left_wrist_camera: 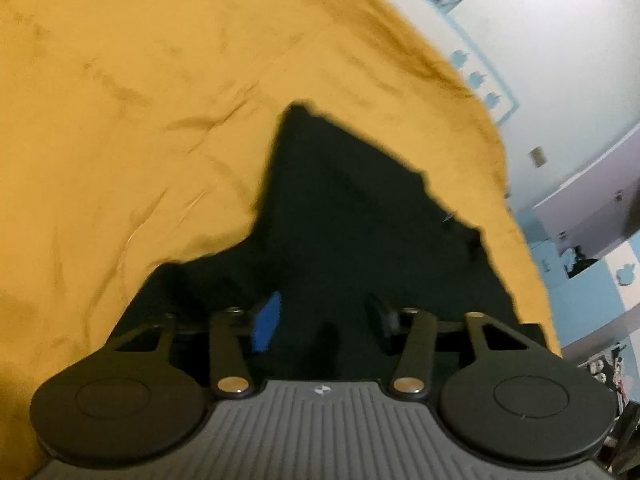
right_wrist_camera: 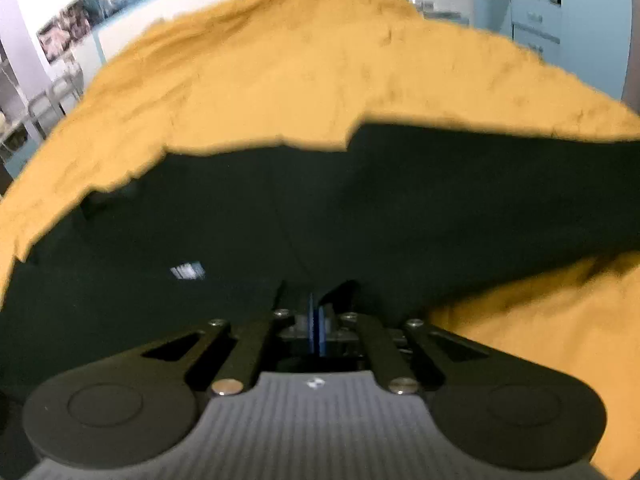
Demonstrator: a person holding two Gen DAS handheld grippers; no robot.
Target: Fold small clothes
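Observation:
A black garment (left_wrist_camera: 360, 216) lies on a mustard-yellow cloth surface (left_wrist_camera: 140, 100). In the left wrist view my left gripper (left_wrist_camera: 324, 320) is open, its blue-padded fingers (left_wrist_camera: 266, 322) spread apart right over the near part of the garment. In the right wrist view the same black garment (right_wrist_camera: 360, 200) spreads wide, with a small white label (right_wrist_camera: 187, 272) on it. My right gripper (right_wrist_camera: 316, 320) is shut, its blue pads pressed together on the garment's near edge. The pinched fabric is dark and hard to make out.
The yellow cloth (right_wrist_camera: 280, 80) covers the whole work surface and falls away at its far edge. Beyond it are white and light-blue walls (left_wrist_camera: 560, 60) with pictures (right_wrist_camera: 76, 24) and a metal rack (right_wrist_camera: 44, 108) at the left.

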